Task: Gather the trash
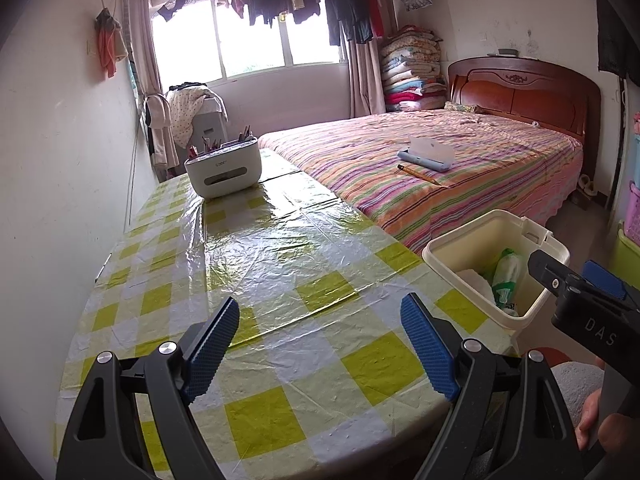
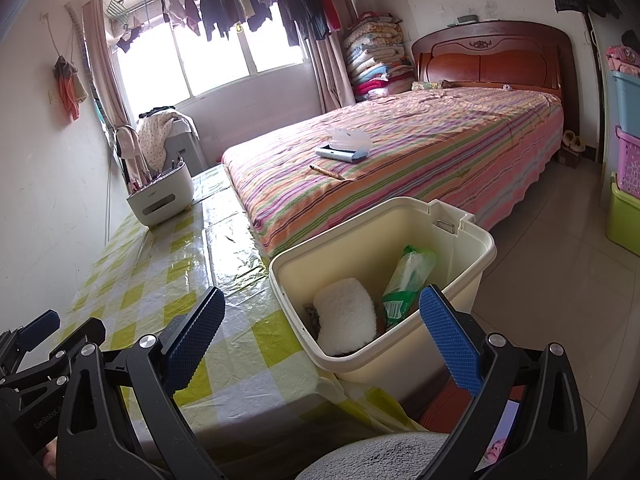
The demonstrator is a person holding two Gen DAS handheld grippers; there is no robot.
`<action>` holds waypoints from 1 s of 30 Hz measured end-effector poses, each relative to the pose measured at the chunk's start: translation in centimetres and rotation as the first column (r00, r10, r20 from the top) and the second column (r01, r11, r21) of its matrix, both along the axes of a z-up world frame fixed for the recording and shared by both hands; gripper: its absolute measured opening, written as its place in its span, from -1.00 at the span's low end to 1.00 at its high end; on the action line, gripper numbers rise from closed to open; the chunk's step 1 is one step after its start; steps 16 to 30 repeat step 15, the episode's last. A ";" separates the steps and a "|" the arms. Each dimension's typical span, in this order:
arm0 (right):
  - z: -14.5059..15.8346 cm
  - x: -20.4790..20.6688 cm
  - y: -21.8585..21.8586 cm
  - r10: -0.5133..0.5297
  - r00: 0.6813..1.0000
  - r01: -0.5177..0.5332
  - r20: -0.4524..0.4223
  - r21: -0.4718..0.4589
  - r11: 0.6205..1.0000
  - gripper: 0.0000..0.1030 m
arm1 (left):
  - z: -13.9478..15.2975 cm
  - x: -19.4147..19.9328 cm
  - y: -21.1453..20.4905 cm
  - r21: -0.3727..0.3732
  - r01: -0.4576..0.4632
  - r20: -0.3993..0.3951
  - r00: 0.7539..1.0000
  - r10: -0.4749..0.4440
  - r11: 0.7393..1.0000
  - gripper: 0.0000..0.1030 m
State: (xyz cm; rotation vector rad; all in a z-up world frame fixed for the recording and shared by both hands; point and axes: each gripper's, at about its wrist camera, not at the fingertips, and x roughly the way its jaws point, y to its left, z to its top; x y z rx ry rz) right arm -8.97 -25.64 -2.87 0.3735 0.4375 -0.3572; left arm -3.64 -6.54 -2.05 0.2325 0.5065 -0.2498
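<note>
A cream plastic bin (image 2: 476,256) stands at the table's right edge; it also shows in the left wrist view (image 1: 444,252). Inside lie a white fluffy wad (image 2: 346,316) and a green-and-white plastic packet (image 2: 406,280), which also shows in the left wrist view (image 1: 506,276). My left gripper (image 1: 320,344) is open and empty above the checked tablecloth (image 1: 260,280). My right gripper (image 2: 320,340) is open and empty, just in front of the bin's near wall. The right gripper also shows at the right edge of the left wrist view (image 1: 576,284).
A white desk organiser with pens (image 1: 224,170) stands at the table's far end. A bed with a striped cover (image 1: 460,168) runs along the table, with an open blue case (image 1: 426,156) and a pencil (image 1: 418,174) on it. Storage crates (image 2: 626,160) stand at right.
</note>
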 end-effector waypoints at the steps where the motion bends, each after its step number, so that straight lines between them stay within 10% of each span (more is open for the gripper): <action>1: 0.0 0.0 0.0 0.000 1.000 0.000 0.000 0.000 1.000 0.87 | 0.0 0.0 0.1 0.001 -0.010 0.006 1.000 0.010 1.000 0.57; 30: 0.0 0.0 0.0 0.000 1.000 0.000 0.001 0.000 1.000 0.87 | 0.2 0.1 0.3 -0.014 -0.021 0.007 1.000 0.021 1.000 0.57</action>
